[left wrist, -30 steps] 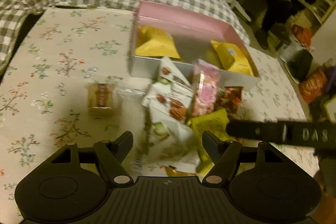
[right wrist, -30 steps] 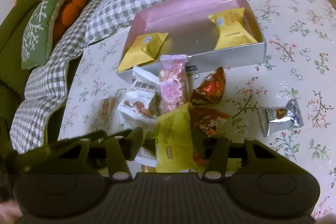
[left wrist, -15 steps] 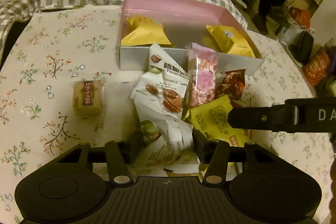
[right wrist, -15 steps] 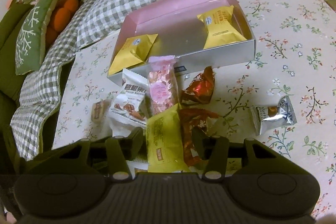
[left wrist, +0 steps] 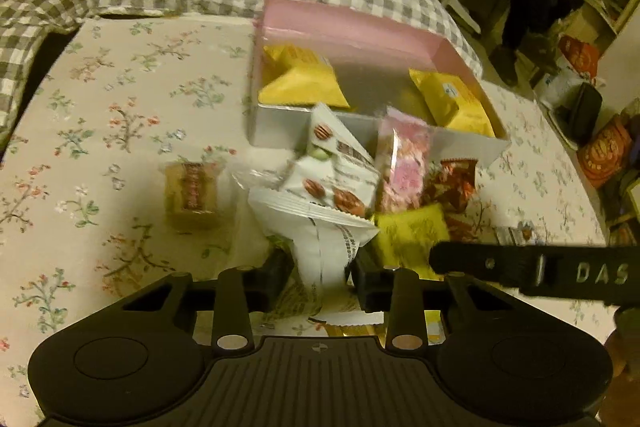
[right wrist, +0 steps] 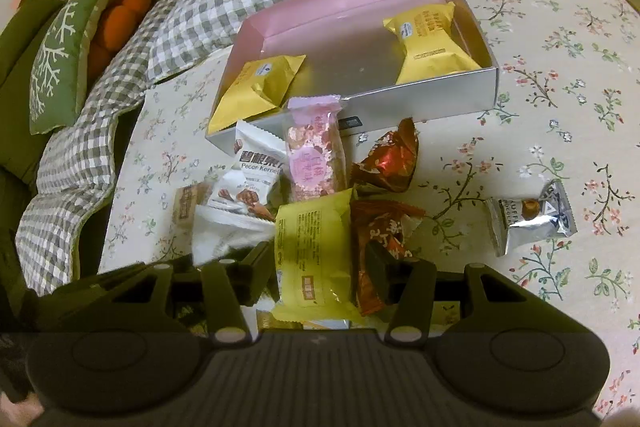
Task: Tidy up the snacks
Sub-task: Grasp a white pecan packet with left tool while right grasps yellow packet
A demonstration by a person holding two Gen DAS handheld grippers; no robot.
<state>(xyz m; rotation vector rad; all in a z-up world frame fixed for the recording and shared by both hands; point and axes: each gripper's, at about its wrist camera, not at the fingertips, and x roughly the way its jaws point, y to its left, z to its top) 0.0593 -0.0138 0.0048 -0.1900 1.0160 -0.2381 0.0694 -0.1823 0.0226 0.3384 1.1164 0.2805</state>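
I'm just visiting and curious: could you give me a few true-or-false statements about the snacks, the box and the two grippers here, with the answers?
1. The box holds two yellow packets. True: one at one end, the other at the opposite end.
2. The pink packet lies inside the box. False: it lies on the table, its top against the box's front wall.
3. The left gripper is closing around a white packet. True.
4. The right gripper has nothing between its fingers. False: a yellow wrapper sits between them.
5. The silver packet lies apart from the pile. True.
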